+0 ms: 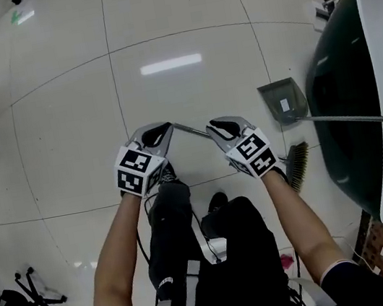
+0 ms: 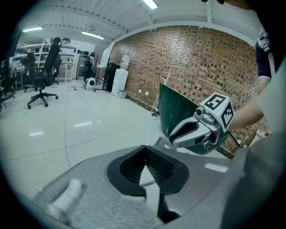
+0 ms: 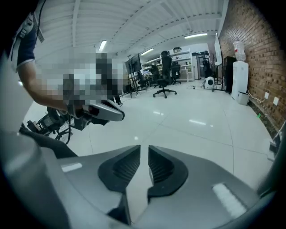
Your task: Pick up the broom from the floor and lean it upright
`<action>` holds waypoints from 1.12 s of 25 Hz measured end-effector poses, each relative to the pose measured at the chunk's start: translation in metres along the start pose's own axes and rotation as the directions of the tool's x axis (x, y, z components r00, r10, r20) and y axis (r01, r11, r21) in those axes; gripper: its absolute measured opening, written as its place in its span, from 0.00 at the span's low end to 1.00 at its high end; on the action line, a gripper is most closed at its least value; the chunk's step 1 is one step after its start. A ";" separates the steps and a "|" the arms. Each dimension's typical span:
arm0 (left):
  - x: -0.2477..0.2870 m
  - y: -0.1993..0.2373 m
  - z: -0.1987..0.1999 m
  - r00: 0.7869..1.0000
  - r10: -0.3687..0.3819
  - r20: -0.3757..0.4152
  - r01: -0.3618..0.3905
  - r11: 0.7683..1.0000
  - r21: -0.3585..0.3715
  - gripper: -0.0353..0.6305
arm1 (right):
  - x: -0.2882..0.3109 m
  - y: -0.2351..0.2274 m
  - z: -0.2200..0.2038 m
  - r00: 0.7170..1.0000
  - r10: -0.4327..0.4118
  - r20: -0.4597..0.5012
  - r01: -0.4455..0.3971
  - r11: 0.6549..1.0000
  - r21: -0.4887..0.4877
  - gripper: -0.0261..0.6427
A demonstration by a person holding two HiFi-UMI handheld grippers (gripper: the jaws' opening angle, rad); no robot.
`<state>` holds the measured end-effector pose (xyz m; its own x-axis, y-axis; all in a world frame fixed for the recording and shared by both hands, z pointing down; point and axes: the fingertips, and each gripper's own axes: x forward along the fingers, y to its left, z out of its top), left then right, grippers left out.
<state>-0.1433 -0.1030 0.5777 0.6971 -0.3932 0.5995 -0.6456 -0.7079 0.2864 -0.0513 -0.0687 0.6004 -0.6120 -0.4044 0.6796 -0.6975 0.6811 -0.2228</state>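
Left tool (image 2: 145, 150): closed, empty.
Right tool (image 3: 144, 148): narrow gap, empty.
Risk: unwidened jaws could shove the broom handle (image 1: 191, 131) across the floor (image 1: 68, 119).

Head view: steeply down onto the tiled floor (image 1: 68, 119), left hand-held gripper (image 1: 164, 130) and right hand-held gripper (image 1: 218, 128) close below. Left gripper view: low, along its jaws toward the brick wall (image 2: 192, 58). Right gripper view: opposite, toward office chairs (image 3: 164, 76). All three share the floor.
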 end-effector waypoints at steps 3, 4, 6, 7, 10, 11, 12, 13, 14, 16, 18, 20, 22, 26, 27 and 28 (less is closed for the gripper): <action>0.038 0.027 -0.051 0.999 0.000 -0.038 -0.001 0.999 -0.037 0.06 | 0.054 -0.010 -0.046 0.997 0.047 -0.058 -0.048 0.999 -0.017 0.13; 0.050 0.036 -0.066 0.999 0.002 -0.047 -0.005 0.999 -0.052 0.06 | 0.071 -0.014 -0.060 0.995 0.058 -0.078 -0.060 0.998 -0.024 0.14; 0.068 0.053 -0.094 0.998 0.004 -0.060 -0.009 0.997 -0.076 0.06 | 0.105 -0.019 -0.086 0.990 0.082 -0.117 -0.087 0.996 -0.032 0.15; 0.076 0.060 -0.106 0.998 0.002 -0.066 -0.008 0.996 -0.085 0.06 | 0.121 -0.020 -0.099 0.985 0.099 -0.139 -0.104 0.994 -0.032 0.16; 0.100 0.075 -0.138 0.996 -0.020 -0.083 0.012 0.995 -0.095 0.06 | 0.168 -0.021 -0.135 0.968 0.146 -0.203 -0.156 0.987 -0.032 0.19; 0.108 0.079 -0.149 0.996 -0.028 -0.090 0.020 0.996 -0.091 0.06 | 0.182 -0.020 -0.146 0.963 0.155 -0.220 -0.167 0.985 -0.037 0.20; 0.116 0.084 -0.160 0.995 -0.034 -0.098 0.026 0.996 -0.086 0.06 | 0.195 -0.021 -0.157 0.958 0.161 -0.235 -0.176 0.983 -0.044 0.20; 0.123 0.088 -0.170 0.994 -0.040 -0.106 0.031 0.996 -0.081 0.06 | 0.208 -0.022 -0.167 0.954 0.164 -0.252 -0.183 0.982 -0.052 0.20; 0.131 0.092 -0.180 0.993 -0.046 -0.113 0.037 0.996 -0.081 0.06 | 0.220 -0.023 -0.177 0.948 0.168 -0.271 -0.190 0.980 -0.057 0.21; 0.143 0.099 -0.196 0.991 -0.058 -0.124 0.047 0.995 -0.090 0.06 | 0.241 -0.024 -0.198 0.933 0.183 -0.311 -0.212 0.975 -0.061 0.21; 0.154 0.108 -0.212 0.989 -0.057 -0.138 0.045 0.995 -0.088 0.06 | 0.258 -0.025 -0.213 0.920 0.205 -0.335 -0.239 0.969 -0.062 0.22; 0.165 0.114 -0.223 0.988 -0.055 -0.147 0.042 0.995 -0.088 0.06 | 0.274 -0.026 -0.224 0.908 0.225 -0.354 -0.263 0.963 -0.063 0.22; 0.171 0.115 -0.231 0.987 -0.060 -0.151 0.046 0.995 -0.092 0.06 | 0.288 -0.025 -0.235 0.896 0.237 -0.375 -0.281 0.957 -0.069 0.22; 0.176 0.115 -0.244 0.984 -0.063 -0.164 0.048 0.994 -0.096 0.06 | 0.311 -0.025 -0.248 0.886 0.234 -0.401 -0.294 0.951 -0.096 0.24; 0.177 0.115 -0.245 0.984 -0.062 -0.166 0.047 0.994 -0.094 0.06 | 0.313 -0.024 -0.252 0.883 0.233 -0.408 -0.295 0.951 -0.096 0.24; 0.178 0.115 -0.247 0.984 -0.061 -0.168 0.046 0.995 -0.090 0.06 | 0.315 -0.023 -0.257 0.878 0.232 -0.420 -0.298 0.949 -0.099 0.24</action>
<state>-0.1701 -0.1094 0.9015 0.6726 -0.2449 0.6983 -0.6381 -0.6699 0.3796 -0.1320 -0.0546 0.9991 -0.5423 0.0589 0.8381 -0.4428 0.8277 -0.3447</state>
